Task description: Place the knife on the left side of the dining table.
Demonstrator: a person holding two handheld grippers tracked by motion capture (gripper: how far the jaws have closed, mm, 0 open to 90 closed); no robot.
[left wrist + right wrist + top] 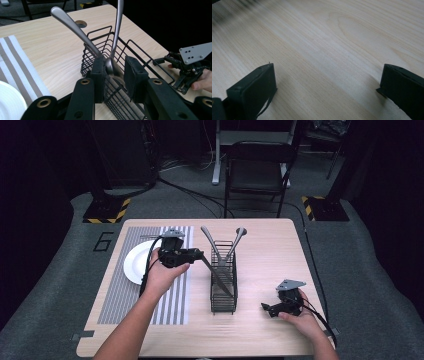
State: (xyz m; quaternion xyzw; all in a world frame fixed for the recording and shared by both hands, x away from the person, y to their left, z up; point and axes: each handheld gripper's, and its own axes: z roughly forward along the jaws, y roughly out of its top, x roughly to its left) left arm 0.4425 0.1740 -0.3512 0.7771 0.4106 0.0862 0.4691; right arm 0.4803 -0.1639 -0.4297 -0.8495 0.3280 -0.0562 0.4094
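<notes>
The left gripper hangs over the black wire basket mid-desk, its fingers apparently apart around a spoon standing inside. The right gripper rests near the desk's right edge, fingers wide and empty.

Both forearms are bare, with no sleeve visible. The left tongs are black: two thick arms with brass-ringed screw holes carry blocky, matte rectangular pads. A black cable loops back behind them along the wrist. The right tongs are black too, with a grey three-cornered plate above them, drilled with small holes, and a dark cable behind.
</notes>
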